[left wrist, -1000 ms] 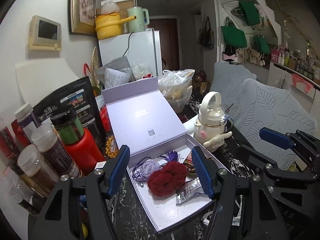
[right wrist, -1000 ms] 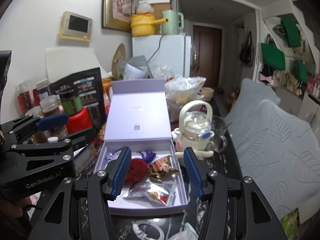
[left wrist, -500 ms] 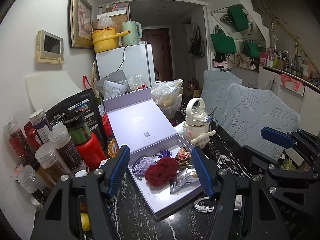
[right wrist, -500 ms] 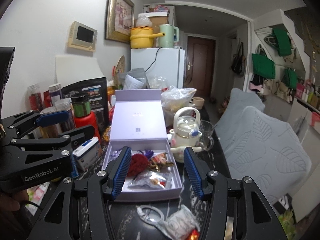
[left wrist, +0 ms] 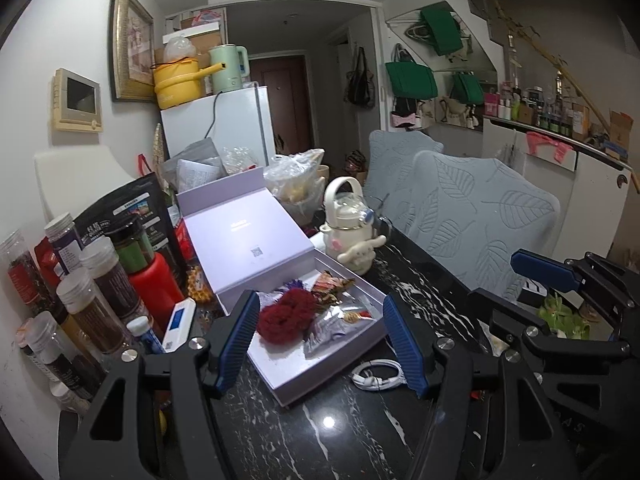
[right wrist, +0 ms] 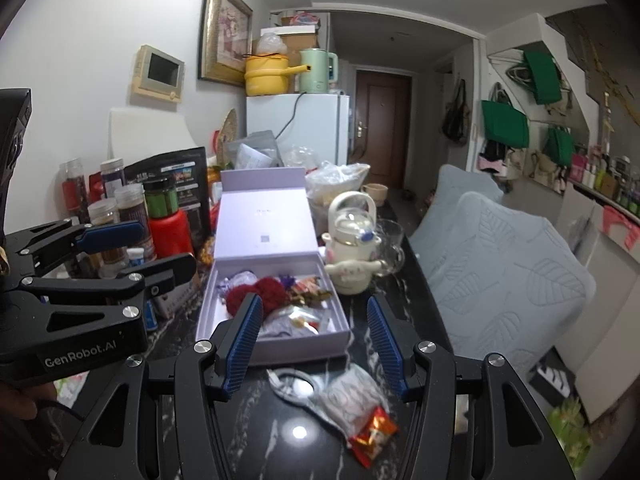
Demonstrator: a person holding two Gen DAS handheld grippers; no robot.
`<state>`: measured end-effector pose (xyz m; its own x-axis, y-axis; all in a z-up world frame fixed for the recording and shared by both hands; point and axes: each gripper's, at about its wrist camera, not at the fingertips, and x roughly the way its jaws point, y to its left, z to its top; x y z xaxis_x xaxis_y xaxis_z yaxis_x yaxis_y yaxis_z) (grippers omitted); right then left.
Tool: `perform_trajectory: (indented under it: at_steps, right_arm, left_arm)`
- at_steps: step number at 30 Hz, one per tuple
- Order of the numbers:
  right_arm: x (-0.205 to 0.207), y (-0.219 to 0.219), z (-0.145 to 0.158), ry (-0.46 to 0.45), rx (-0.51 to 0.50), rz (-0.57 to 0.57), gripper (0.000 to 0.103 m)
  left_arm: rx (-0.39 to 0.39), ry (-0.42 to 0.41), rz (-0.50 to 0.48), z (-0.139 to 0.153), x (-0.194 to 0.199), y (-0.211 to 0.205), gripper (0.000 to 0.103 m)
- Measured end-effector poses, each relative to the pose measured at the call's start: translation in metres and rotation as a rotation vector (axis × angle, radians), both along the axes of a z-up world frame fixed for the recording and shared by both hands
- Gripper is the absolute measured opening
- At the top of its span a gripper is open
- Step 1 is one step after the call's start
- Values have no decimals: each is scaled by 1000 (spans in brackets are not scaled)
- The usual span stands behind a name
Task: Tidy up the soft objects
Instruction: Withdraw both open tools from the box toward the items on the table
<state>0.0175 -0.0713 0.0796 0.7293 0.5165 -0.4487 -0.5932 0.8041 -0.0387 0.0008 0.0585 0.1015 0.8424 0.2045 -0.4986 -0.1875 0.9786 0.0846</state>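
Bench [left wrist: 320,432]: dark marbled top, crowded along the side left of both grippers with jars [left wrist: 96,292], which leaves only the strip ahead of the fingers free for work.

Box [right wrist: 224,320]: lilac, lid [right wrist: 264,224] propped open and leaning back, so its tray is reachable from above. It sits just ahead of both sets of fingers and evidently serves as the collection point.

Teapot [right wrist: 352,248]: stands beside the box, beyond the right fingers, apart from the sorting.

Red scrunchie [left wrist: 286,316]: the soft item, lying inside the tray just beyond the left fingers, with snack packets [left wrist: 336,326] next to it. Judged already stowed.

Loose packet [right wrist: 360,408] and white cable [right wrist: 292,388]: on the bench below and between the right fingers, outside the box; probably the next items to be sorted.

Left gripper [left wrist: 320,340]: fingers spread, nothing between them, held short of the box.

Right gripper [right wrist: 316,344]: fingers parted and widening, empty, clear of the packet beneath.
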Motion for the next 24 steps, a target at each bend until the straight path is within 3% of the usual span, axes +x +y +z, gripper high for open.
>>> perform_trajectory:
  at_steps: [13,24]
  right_arm:
    - [-14,-41,-30,74,1,-81,63]
    - [-16,-74,-60,145,-3,-167,63]
  left_arm:
    - [-24,69,-81,-31,-6,-29,63]
    - [-93,134,-189,-71,4,-58,63]
